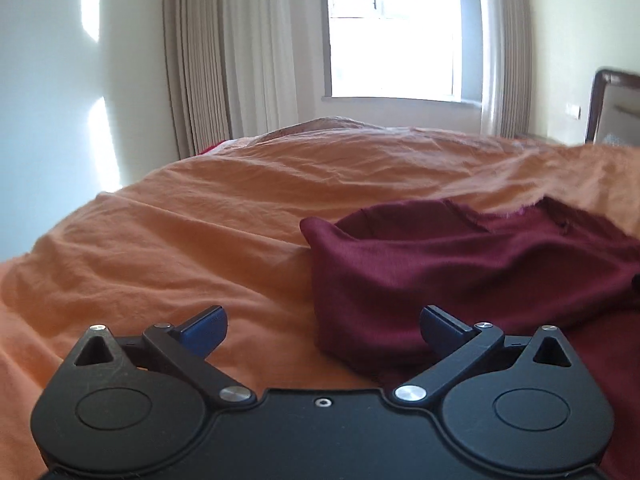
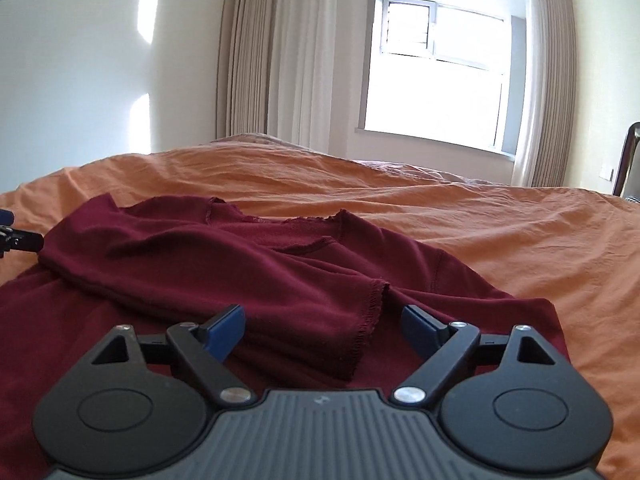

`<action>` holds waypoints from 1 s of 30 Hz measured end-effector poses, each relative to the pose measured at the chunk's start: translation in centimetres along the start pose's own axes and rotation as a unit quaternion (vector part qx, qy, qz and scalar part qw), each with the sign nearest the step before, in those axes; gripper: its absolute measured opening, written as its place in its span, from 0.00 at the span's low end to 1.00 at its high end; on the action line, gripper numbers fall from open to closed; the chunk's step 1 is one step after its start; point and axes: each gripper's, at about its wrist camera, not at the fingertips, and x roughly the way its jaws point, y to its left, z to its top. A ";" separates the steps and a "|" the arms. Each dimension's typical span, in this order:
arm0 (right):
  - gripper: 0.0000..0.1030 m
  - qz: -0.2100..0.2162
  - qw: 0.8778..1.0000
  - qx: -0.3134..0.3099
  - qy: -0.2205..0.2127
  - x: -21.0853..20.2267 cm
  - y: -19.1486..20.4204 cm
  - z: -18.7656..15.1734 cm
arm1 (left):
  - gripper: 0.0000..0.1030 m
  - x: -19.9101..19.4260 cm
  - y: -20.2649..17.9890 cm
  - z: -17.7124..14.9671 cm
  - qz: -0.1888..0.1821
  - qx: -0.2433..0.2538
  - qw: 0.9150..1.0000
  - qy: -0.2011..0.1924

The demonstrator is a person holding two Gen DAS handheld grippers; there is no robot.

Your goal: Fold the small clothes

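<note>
A dark maroon knit shirt with short sleeves (image 2: 248,264) lies spread on a wrinkled orange cotton bedsheet (image 2: 460,216) that covers the bed. In the right wrist view the garment fills the near left part of the bed, its neckline toward the far side and one sleeve with a stitched hem (image 2: 360,320) folded across the body, the hem ending just ahead of the tool. The black right gripper with blue finger pads (image 2: 324,328) hovers over the garment's near part with its fingers spread wide and nothing between them. At the left edge of that view a small part of the other tool (image 2: 16,236) shows beside the shirt's folded left edge.

In the left wrist view the shirt (image 1: 460,272) lies to the right, its left side raised in a rounded fold that stands up from the sheet (image 1: 180,220). The black left gripper with blue finger pads (image 1: 324,332) is released too, fingers wide apart, one over bare sheet and the other over maroon cloth; whether it touches the cloth I cannot tell.

Beyond the far edge of the bed stand beige pleated curtains (image 2: 280,60) and a bright window (image 2: 436,68)
</note>
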 end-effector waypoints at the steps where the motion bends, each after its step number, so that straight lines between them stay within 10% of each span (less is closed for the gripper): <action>1: 0.87 0.004 1.000 0.001 0.002 0.1 0.2 -0.3 | 0.99 0.2 -0.8 -0.5 0.017 0.026 0.999 0.005; 14: 0.95 0.014 1.000 0.023 0.012 0.7 -0.3 -1.5 | 0.95 1.5 -3.2 -1.2 0.109 0.085 0.990 -0.036; 23: 0.97 0.016 1.000 0.023 0.013 1.0 -0.2 -1.6 | 0.96 2.7 -4.1 -2.0 0.077 0.110 0.991 0.016; 30: 0.98 0.017 0.999 0.024 0.016 1.3 -0.2 -1.8 | 0.72 2.1 -3.6 -1.6 0.094 0.094 0.991 -0.015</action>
